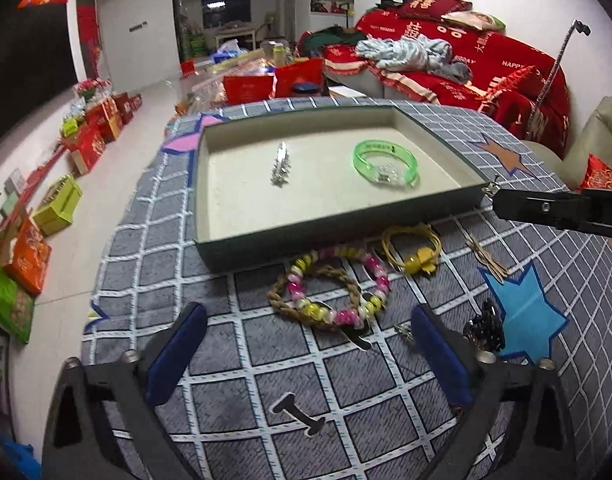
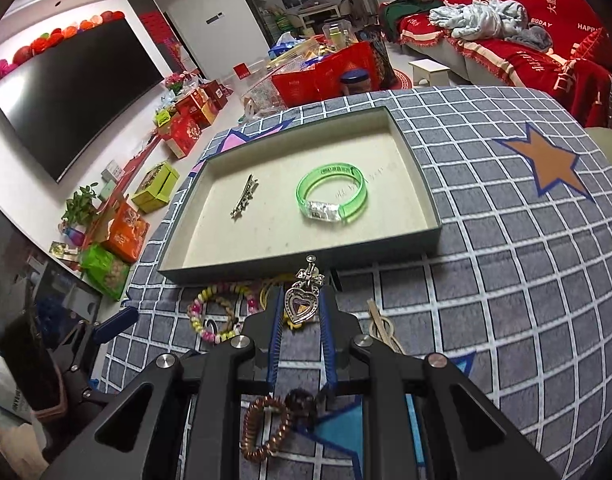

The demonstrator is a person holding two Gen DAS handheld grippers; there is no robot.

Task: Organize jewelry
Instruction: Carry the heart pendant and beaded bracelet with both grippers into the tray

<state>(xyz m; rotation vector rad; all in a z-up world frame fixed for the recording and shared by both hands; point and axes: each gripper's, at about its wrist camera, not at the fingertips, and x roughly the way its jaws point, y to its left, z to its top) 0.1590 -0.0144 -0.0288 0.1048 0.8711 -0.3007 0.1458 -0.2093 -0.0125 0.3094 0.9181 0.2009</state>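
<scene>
A shallow grey-green tray [image 1: 265, 246] on the checked cloth holds a silver hair clip [image 1: 281, 164] and a green bangle [image 1: 386, 162]. In front of it lie a pink-and-yellow bead bracelet [image 1: 338, 280] over a braided rope bracelet [image 1: 279, 298], and a yellow cord bracelet [image 1: 414, 254]. My left gripper [image 1: 309, 316] stands open just before the bead bracelet, nothing between its pads. My right gripper [image 2: 303, 296] is shut on a silver heart pendant [image 2: 299, 304], held near the tray's [image 2: 306, 258] front wall. The clip [image 2: 243, 198] and bangle [image 2: 332, 196] show there too.
A black beaded piece [image 1: 486, 328] lies by the blue star [image 1: 526, 312], tan sticks [image 1: 486, 258] further back. A copper coil band [image 2: 265, 428] sits under the right gripper. Gift boxes [image 1: 89, 140] line the floor on the left, and a red sofa [image 1: 466, 60] stands behind.
</scene>
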